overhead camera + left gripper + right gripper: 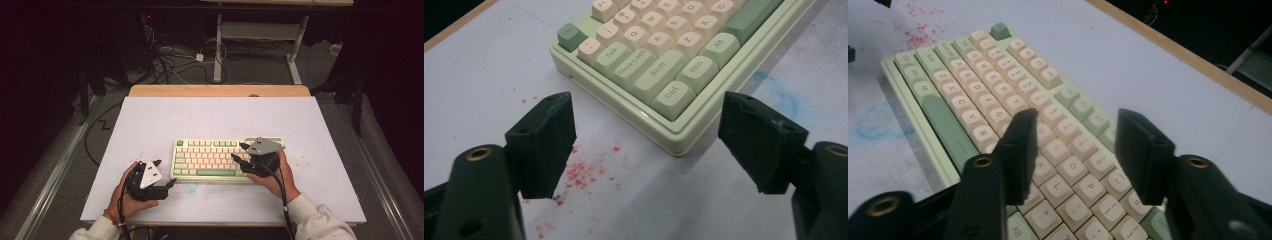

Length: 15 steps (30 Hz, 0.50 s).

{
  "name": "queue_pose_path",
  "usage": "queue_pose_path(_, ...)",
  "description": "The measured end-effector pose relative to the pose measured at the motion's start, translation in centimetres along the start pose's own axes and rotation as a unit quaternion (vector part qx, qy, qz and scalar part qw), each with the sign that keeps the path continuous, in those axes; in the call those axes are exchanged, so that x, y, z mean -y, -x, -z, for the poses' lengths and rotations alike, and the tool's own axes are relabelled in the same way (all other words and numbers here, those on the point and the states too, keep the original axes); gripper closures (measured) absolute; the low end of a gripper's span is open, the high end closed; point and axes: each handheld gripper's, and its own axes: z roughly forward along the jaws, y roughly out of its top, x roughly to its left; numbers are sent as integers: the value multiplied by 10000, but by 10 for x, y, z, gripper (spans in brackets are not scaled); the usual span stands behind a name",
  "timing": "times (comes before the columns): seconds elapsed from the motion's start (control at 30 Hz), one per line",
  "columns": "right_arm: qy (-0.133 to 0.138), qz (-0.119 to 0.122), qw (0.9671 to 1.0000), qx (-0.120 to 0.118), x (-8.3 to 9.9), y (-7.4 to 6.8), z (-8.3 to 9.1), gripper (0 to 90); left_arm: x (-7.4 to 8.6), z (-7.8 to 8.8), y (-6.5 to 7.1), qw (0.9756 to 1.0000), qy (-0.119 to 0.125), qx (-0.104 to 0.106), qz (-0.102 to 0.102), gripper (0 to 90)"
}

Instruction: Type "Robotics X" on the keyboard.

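In the high view, the cream-and-green mechanical keyboard [226, 159] lies on the white table top [165, 117], with the left gripper [164, 173] just off its near left corner and the right gripper [239, 151] over its right end. In the left gripper view, the 2 jaws stand wide apart, holding nothing, above red specks [584, 170]. In the right gripper view, the jaws are parted above the letter keys, gripping nothing.

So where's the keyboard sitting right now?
In the high view, the keyboard lies on the white table, near its front edge, between the left gripper and the right gripper over its right end.
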Motion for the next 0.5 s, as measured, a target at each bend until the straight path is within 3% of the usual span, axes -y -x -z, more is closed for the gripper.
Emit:
queue_pose_path(0.17,204,-15,9996,189,2,-1,10,297,-2,2,-1,9999,40,94,122,282)
queue_pose_path(0.23,189,-23,9990,403,3,-3,15,250,-3,4,-3,9998,102,133,137,315)
queue_pose_path(0.3,276,-47,9989,376,6,-3,22,235,-5,6,-4,9994,90,215,249,367)
queue_pose_path(0.33,333,-44,9988,355,8,-4,26,230,-6,7,-5,9992,97,260,286,402)
queue_pose_path(0.37,379,-69,9985,381,13,-5,34,219,-6,8,-6,9987,131,345,345,495)
queue_pose_path(0.4,379,-69,9985,381,13,-5,34,219,-8,10,-7,9982,152,413,408,495)
queue_pose_path(0.5,393,-73,9982,442,22,-6,44,216,-11,13,-10,9966,171,602,539,652)
